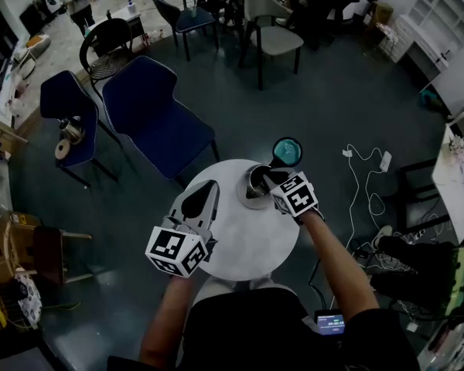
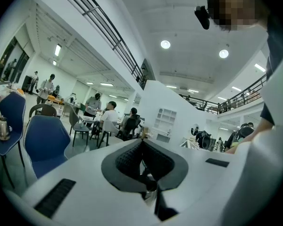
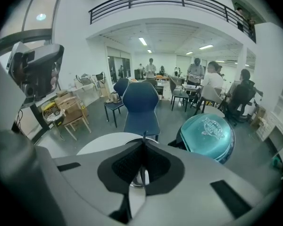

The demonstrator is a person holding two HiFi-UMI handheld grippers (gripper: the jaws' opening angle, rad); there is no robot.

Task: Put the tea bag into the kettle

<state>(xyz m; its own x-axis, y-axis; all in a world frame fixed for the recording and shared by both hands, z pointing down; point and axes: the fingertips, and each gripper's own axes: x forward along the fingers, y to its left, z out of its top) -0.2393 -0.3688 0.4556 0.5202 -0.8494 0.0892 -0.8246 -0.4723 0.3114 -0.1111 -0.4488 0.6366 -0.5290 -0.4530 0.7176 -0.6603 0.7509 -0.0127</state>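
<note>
Nothing here reads clearly to me. The teal lid (image 3: 208,134) past the round table's (image 1: 240,234) far edge bears a raised emblem with lettering, too blurred to make out.

The head view looks steeply down on the round table (image 1: 243,238). Low over it, the left gripper (image 1: 207,188) camera tilts up towards 12 o'clock; the right gripper (image 1: 269,178) camera faces 11 o'clock (both catch the blue chair (image 1: 151,114)).

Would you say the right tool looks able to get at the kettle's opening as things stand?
Probably yes. The kettle has its teal lid swung open, the right tool is at the kettle's rim, and nothing shows between them. The left tool is off to the side.
</note>
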